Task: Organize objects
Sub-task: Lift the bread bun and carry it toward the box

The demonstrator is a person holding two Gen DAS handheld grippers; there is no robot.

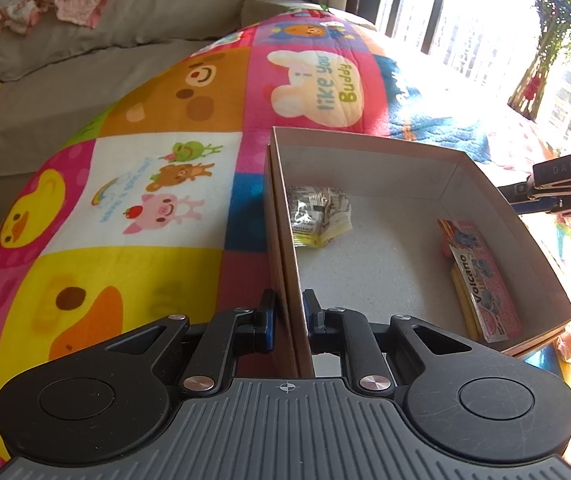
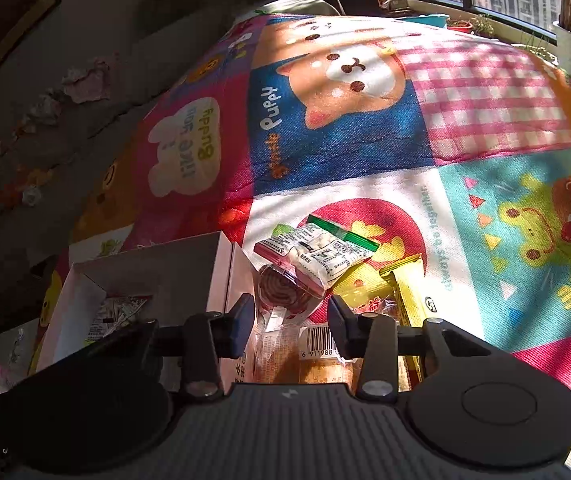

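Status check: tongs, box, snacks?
Left tongs clamp box wall. Right tongs open over snack pile, nothing gripped. Two packets boxed.

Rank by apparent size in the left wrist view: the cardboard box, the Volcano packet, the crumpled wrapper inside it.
1. cardboard box, largest by far.
2. Volcano packet.
3. crumpled wrapper.
The wrapper lies farther from the camera, so the last two are unsure.
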